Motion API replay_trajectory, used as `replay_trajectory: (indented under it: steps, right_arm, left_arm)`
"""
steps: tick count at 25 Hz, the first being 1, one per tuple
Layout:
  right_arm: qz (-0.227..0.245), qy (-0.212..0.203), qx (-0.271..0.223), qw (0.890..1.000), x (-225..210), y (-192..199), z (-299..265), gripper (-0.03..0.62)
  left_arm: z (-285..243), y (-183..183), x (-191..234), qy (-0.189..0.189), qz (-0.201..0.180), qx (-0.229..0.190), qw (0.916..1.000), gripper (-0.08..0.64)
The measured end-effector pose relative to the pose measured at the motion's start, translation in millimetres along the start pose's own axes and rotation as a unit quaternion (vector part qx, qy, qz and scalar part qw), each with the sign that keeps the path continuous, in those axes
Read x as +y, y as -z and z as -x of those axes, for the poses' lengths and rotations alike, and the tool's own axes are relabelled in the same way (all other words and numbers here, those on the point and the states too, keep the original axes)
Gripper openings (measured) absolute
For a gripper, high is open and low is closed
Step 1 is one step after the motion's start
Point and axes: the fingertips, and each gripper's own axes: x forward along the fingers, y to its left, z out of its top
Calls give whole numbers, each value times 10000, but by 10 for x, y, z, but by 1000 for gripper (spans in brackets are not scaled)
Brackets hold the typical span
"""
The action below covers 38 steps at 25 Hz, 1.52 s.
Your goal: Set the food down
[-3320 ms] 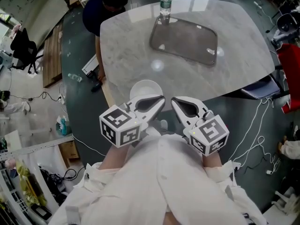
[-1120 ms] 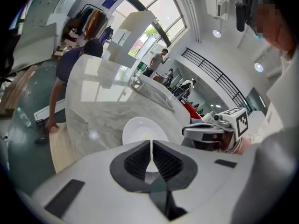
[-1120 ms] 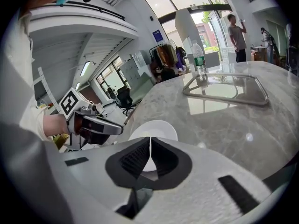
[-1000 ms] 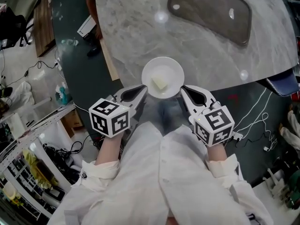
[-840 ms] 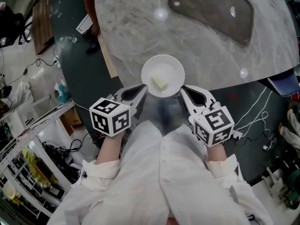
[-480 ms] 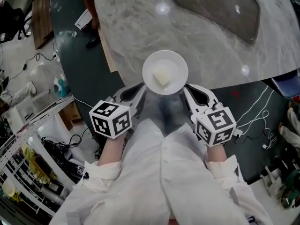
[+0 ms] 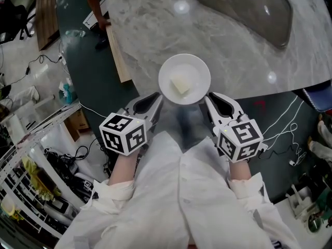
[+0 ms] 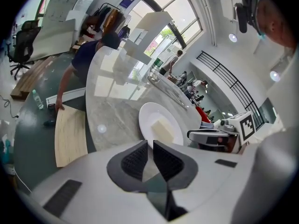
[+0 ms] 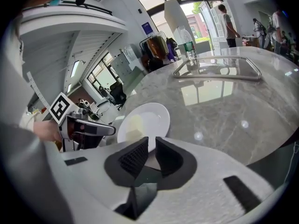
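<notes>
- The left gripper (image 7: 157, 99) pinches the plate (image 7: 196, 69) by its left rim; the right gripper (image 7: 209, 98) pinches the right rim
- A pale food block (image 7: 180, 84) lies on the plate; the plate is at the marble table (image 7: 150, 30) near edge, partly past it

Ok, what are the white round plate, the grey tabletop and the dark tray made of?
White round plate: probably glazed ceramic or melamine; smooth, even sheen.
Grey veined tabletop: polished marble or a look-alike; veins, sharp lamp reflections.
Dark rounded tray: smoky plastic or glass; glossy, seemingly translucent.
</notes>
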Motion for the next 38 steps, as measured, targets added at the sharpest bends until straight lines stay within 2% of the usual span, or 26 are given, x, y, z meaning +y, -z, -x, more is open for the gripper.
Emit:
replay_trajectory:
  steps: [5, 7, 8, 10, 13, 30, 38]
  right_arm:
    - [-117, 50, -17, 9999, -31, 21, -17, 12]
    - [-245, 23, -3, 9997, -40, 28, -32, 80]
    - [-328, 5, 1, 9995, -45, 31, -40, 91]
    - [-436, 2, 4, 9991, -63, 38, -54, 91]
    - [-450, 8, 47, 9990, -80, 58, -77, 91]
    - [-541, -69, 187, 9983, -121, 48, -175, 91]
    - [-472, 4, 235, 9986, -153, 44, -211, 91]
  left_arm:
    - [-27, -19, -6, 1, 38, -35, 10000, 28]
    - [-37, -18, -8, 17, 39, -28, 10000, 28]
    - [-45, -16, -7, 20, 34, -18, 10000, 29]
    - [-60, -15, -5, 20, 30, -2, 10000, 37]
    - [-75, -24, -10, 17, 35, 16, 10000, 92]
    - [-114, -34, 18, 17, 278, 38, 9996, 107]
    - [-173, -67, 28, -31, 157, 3, 9999, 107]
